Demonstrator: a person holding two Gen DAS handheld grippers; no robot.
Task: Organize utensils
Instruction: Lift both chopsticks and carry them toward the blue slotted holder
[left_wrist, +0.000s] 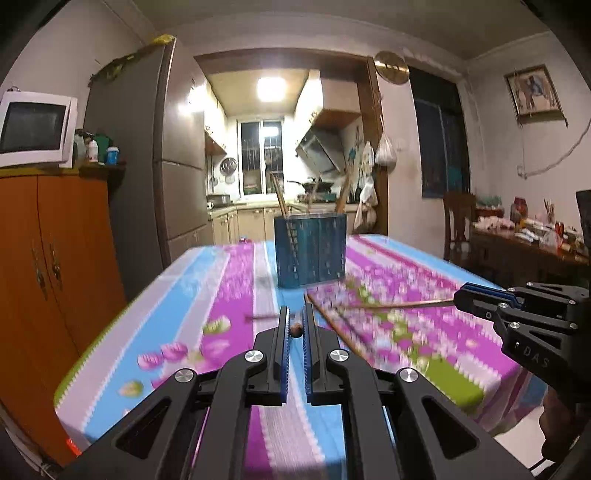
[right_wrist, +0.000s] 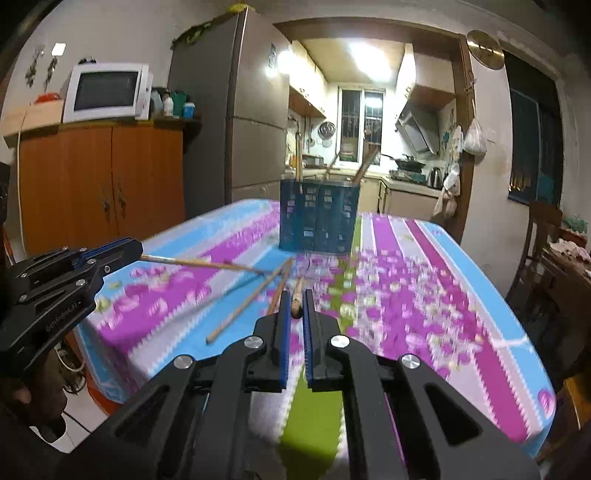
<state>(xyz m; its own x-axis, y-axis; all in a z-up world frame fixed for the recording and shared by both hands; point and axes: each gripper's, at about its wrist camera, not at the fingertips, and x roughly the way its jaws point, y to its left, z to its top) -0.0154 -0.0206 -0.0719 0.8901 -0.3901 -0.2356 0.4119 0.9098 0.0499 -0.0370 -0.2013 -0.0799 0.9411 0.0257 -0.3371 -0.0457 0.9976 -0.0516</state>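
Observation:
A blue slotted utensil holder (left_wrist: 310, 254) (right_wrist: 317, 218) stands at the far side of the flowered tablecloth (left_wrist: 229, 277) (right_wrist: 424, 258), with several chopsticks leaning in it. My left gripper (left_wrist: 295, 314) (right_wrist: 140, 250) is shut on a wooden chopstick (right_wrist: 203, 263) whose butt end (left_wrist: 295, 329) shows between the pads. It is held above the cloth. My right gripper (right_wrist: 295, 299) (left_wrist: 456, 297) is shut on another chopstick (right_wrist: 297, 299) (left_wrist: 406, 304), also off the table. Two loose chopsticks (right_wrist: 251, 299) (left_wrist: 332, 321) lie on the cloth between the grippers and the holder.
An orange wooden cabinet (left_wrist: 55, 258) carrying a microwave (left_wrist: 33, 129) stands left of the table, with a grey fridge (left_wrist: 147, 166) behind it. A wooden chair (left_wrist: 458, 221) and a cluttered side table (left_wrist: 528, 243) are to the right. A kitchen doorway opens behind the holder.

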